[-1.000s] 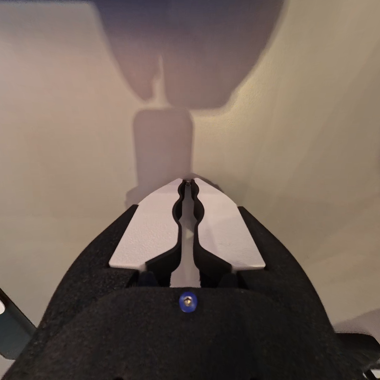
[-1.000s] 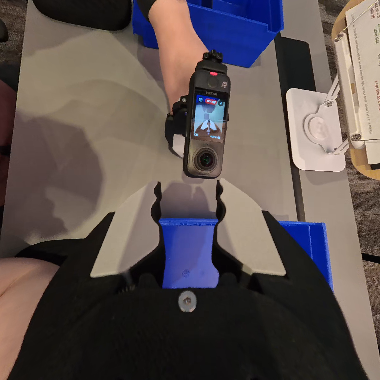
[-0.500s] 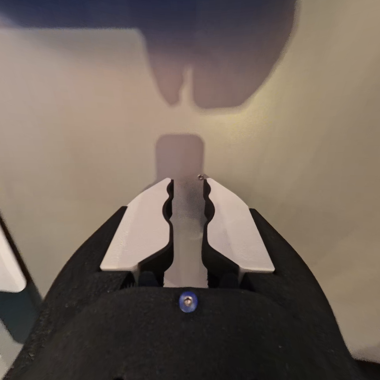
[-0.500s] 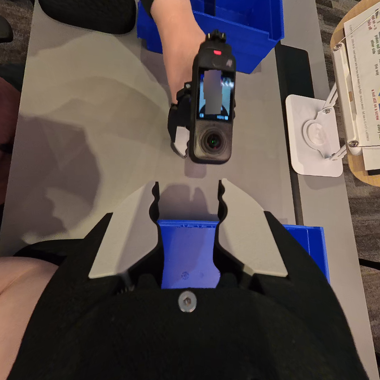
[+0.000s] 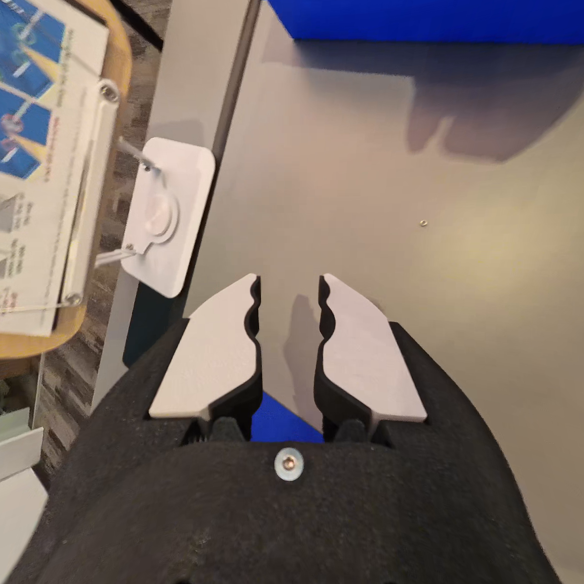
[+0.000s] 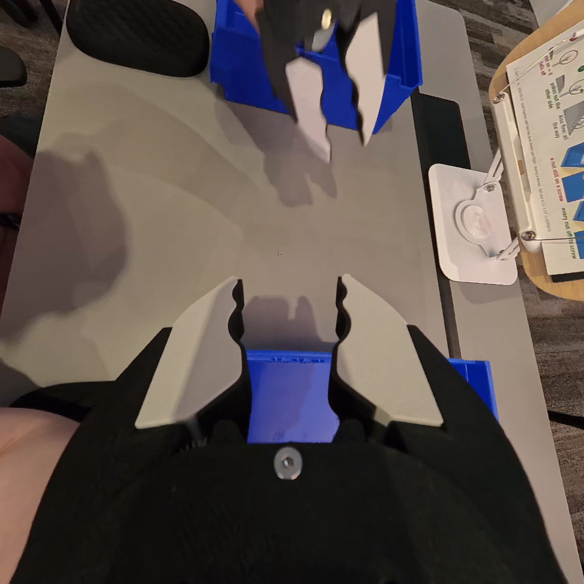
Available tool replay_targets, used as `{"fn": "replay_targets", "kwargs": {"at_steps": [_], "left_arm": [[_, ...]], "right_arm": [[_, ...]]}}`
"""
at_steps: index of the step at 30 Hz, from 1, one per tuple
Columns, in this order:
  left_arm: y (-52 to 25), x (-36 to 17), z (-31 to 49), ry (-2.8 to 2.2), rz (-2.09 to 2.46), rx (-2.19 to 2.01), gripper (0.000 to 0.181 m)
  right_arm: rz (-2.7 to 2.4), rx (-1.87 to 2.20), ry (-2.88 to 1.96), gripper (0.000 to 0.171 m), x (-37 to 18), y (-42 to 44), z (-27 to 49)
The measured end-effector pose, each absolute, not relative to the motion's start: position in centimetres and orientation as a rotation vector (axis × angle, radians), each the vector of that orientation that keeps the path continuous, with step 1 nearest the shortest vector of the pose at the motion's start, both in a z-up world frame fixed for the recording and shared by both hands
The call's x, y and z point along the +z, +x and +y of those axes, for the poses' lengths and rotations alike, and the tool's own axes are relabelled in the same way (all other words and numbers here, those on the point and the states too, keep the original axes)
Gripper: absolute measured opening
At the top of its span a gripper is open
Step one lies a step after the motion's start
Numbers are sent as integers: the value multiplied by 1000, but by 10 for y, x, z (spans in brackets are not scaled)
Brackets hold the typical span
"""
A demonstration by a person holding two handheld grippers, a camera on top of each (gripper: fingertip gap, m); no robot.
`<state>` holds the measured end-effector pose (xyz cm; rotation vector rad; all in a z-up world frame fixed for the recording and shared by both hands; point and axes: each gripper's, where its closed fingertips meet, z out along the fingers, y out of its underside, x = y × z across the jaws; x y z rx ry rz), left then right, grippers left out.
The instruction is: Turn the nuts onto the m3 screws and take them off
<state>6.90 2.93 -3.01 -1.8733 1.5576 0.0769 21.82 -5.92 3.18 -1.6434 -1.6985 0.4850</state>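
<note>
A tiny metal nut lies alone on the grey table, ahead and to the right of my left gripper, which is open and empty. The nut also shows in the right wrist view, just ahead of my right gripper, which is open and empty above a blue bin. The left gripper shows far off in the right wrist view, raised and open in front of another blue bin. No screw is in view.
A white stand base holding an instruction sheet sits at the table's right edge, over a round wooden table. A black pad lies at the far left corner. A person's forearm is at lower left. Some 20 cm of space lies between my two pairs of fingers.
My left gripper opened, let the nut go onto the table, then rose and swung away so the stand and bin come into its view. The right gripper stayed open and almost still.
</note>
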Motion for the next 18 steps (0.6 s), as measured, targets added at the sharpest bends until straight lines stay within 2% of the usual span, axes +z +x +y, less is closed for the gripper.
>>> {"fn": "replay_targets", "kwargs": {"at_steps": [11,18], "left_arm": [[-21,5,46,-1913,1397,256,33],[-112,7,76,-2058,1342,384,31]], "right_arm": [[-1731,486,-1686,58,18,208,-53],[-1757,486,-1741,58,2,202,-46]]}}
